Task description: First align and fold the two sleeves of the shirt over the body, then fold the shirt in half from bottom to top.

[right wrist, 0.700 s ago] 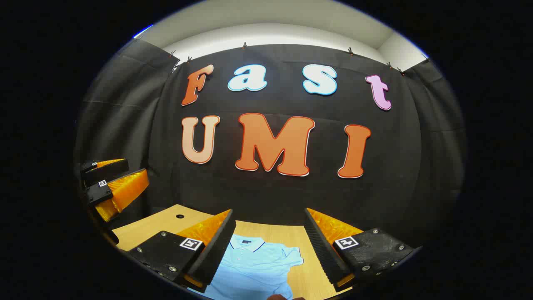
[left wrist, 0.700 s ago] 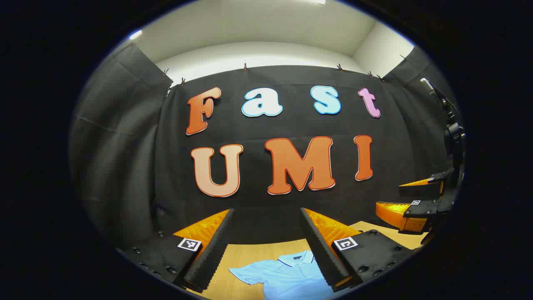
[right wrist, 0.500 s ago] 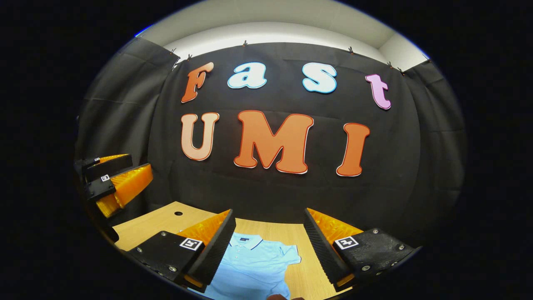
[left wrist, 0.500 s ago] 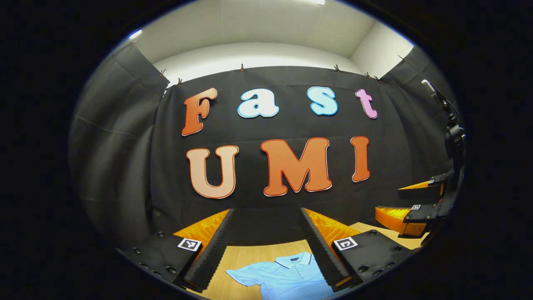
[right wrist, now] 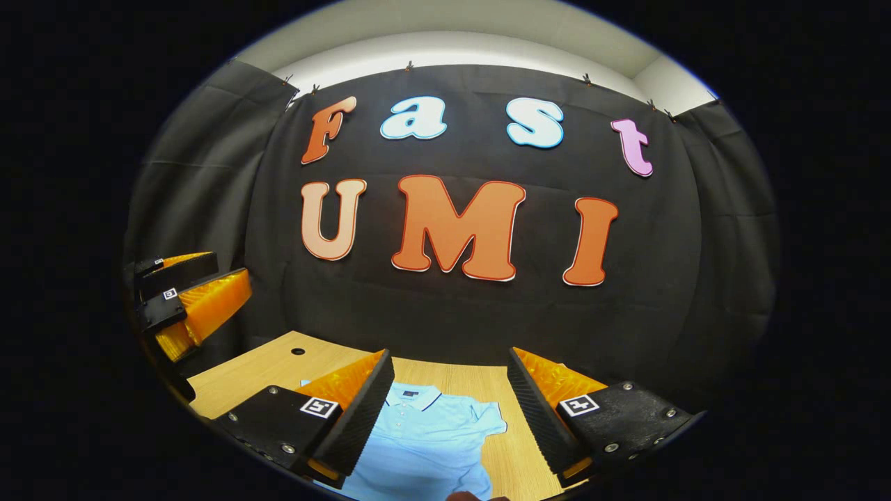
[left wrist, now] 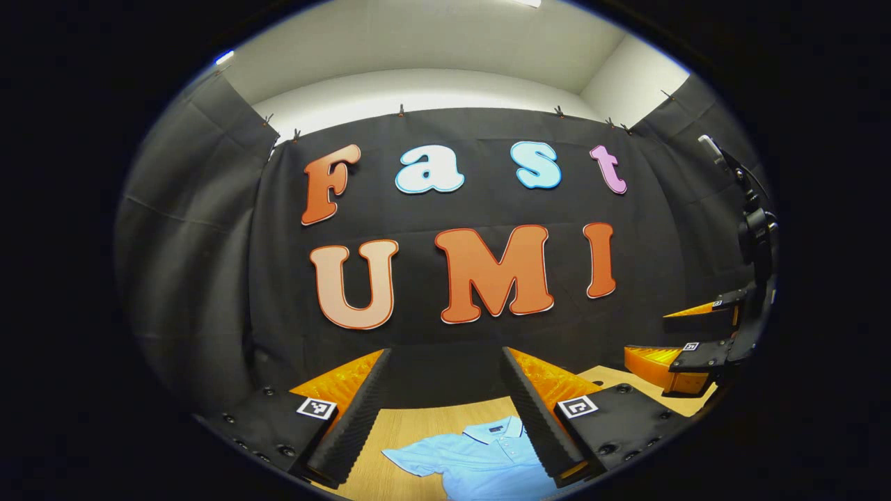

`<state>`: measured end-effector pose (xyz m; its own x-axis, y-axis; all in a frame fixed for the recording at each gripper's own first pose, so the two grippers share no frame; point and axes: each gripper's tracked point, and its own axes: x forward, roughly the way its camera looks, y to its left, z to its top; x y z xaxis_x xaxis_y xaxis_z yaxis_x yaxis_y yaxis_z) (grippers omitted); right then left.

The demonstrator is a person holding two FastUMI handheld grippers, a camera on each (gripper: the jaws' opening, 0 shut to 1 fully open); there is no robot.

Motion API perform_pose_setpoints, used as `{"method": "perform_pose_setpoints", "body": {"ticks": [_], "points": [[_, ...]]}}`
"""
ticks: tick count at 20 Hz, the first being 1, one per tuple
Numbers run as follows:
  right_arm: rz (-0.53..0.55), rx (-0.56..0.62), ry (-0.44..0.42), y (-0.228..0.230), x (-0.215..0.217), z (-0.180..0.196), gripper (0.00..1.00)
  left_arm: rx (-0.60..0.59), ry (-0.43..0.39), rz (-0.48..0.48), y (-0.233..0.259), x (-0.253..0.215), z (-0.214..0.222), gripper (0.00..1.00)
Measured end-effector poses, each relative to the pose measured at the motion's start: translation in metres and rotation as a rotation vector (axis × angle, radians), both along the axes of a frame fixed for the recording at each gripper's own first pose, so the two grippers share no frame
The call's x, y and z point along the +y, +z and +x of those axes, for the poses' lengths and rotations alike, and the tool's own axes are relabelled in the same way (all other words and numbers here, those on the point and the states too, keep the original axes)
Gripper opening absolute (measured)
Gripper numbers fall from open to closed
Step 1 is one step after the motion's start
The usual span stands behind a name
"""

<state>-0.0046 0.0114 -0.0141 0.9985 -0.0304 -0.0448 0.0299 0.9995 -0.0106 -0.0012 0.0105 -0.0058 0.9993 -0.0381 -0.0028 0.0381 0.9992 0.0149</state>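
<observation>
Shirt (right wrist: 431,445) lies flat on the desk (right wrist: 264,369), collar at the far end, hem toward the near edge, so its long axis runs near-to-far; both short sleeves are spread out to left and right, none folded yet. Left tongs (left wrist: 445,417) and right tongs (right wrist: 445,417) hang above and near of it, released, jaws wide, grasping nothing. Shirt sits below and ahead of each; judged: each reaches its own side's sleeve first.

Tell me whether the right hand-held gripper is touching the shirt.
Apart. The right gripper view shows the right hand-held gripper open above the shirt, which lies flat on the table.
</observation>
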Motion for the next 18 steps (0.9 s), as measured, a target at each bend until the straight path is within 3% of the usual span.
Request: {"method": "perform_pose_setpoints", "body": {"ticks": [9,14,18], "points": [[0.006,0.094,-0.062,-0.028,-0.015,0.005,0.99,0.02,-0.039,-0.019,-0.011,0.002,-0.012,1.0],[0.04,0.222,-0.051,-0.073,-0.039,0.048,0.99,0.018,0.0,0.004,-0.009,-0.003,0.0,0.99],[0.06,0.364,0.005,-0.122,-0.05,0.088,1.0,0.007,0.043,0.018,-0.003,-0.012,0.02,0.99]]}}
